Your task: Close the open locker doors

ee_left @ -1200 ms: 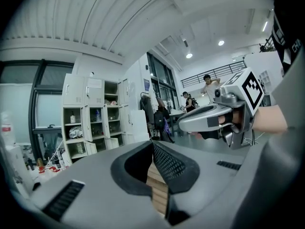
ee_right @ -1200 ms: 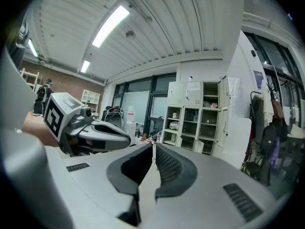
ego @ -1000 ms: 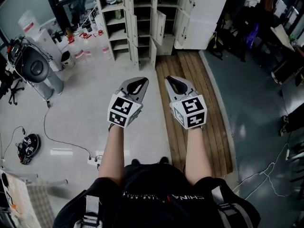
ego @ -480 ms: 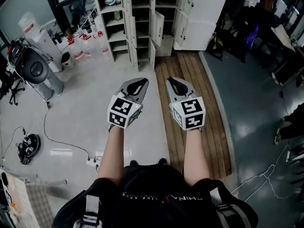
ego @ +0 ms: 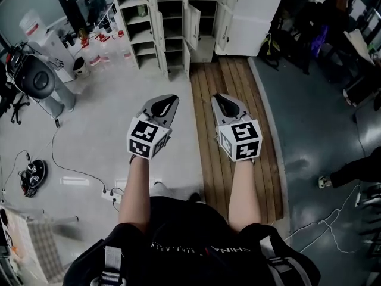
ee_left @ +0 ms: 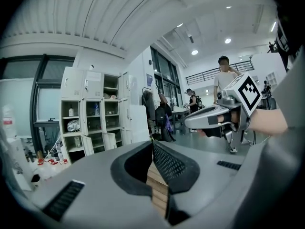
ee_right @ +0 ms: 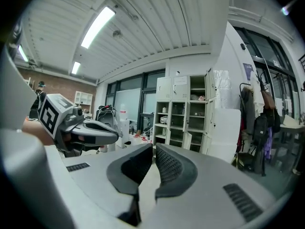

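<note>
**Head view.** Both grippers are held out in front, side by side and a little apart. The left gripper and the right gripper are smooth grey plastic that gets thin toward the tip. Each has a white cube with black square marks at its back end. Under the left gripper is a pale, shiny floor. Under the right gripper is a strip of brown wooden planks with long straight gaps. Far ahead of both tips stand the lockers, tall cream boxes with shelves inside. Some of their thin flat doors hang open. A big plain white cabinet stands just right of them. A white plug strip lies on the floor behind the left gripper.

**Left gripper view.** The jaws are pressed together at the tips and nothing is between them. Their black pads are rough with tiny bumps. The lockers are ahead and off to the left, well apart from the tips. The right gripper floats close on the right. A person stands far behind it.

**Right gripper view.** These jaws are pressed together too, and they hold nothing. The lockers stand ahead and a bit right, well away, with low doors swung out. The left gripper is close on the left. Above is a ribbed white ceiling with long bright lamps. Dark coats hang far right.
</note>
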`<state>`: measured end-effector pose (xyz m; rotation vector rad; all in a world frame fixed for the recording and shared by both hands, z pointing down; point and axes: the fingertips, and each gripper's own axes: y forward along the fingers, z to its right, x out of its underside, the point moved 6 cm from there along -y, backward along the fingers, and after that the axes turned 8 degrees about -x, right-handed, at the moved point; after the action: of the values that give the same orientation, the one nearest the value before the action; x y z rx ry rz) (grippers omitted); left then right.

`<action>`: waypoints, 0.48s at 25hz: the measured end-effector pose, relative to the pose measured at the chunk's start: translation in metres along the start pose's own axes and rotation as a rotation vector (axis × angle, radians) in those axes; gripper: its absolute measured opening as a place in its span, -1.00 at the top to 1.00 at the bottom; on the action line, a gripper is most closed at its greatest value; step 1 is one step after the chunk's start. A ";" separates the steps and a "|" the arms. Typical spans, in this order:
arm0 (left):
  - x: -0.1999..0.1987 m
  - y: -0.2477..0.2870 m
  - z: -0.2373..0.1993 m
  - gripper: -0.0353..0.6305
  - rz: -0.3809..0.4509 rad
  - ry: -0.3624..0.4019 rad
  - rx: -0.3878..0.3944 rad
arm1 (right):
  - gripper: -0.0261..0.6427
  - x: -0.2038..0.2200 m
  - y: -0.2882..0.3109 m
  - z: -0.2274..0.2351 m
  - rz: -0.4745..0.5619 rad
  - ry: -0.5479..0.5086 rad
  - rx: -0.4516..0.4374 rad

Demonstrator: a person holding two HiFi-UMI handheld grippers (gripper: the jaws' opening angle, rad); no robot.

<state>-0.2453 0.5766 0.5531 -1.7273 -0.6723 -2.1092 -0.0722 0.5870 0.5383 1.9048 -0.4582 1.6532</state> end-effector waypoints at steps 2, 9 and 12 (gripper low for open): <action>0.003 0.012 -0.007 0.82 -0.008 -0.011 -0.006 | 0.79 0.004 0.011 0.008 -0.021 -0.014 -0.009; 0.017 0.078 -0.063 0.82 -0.001 -0.016 0.009 | 0.79 0.008 0.086 0.050 -0.036 -0.007 0.004; 0.020 0.111 -0.110 0.82 0.004 -0.029 0.023 | 0.79 -0.003 0.138 0.066 -0.052 -0.028 0.027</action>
<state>-0.2802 0.4241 0.5727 -1.7483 -0.6978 -2.0693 -0.1033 0.4388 0.5571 1.9451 -0.3954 1.6090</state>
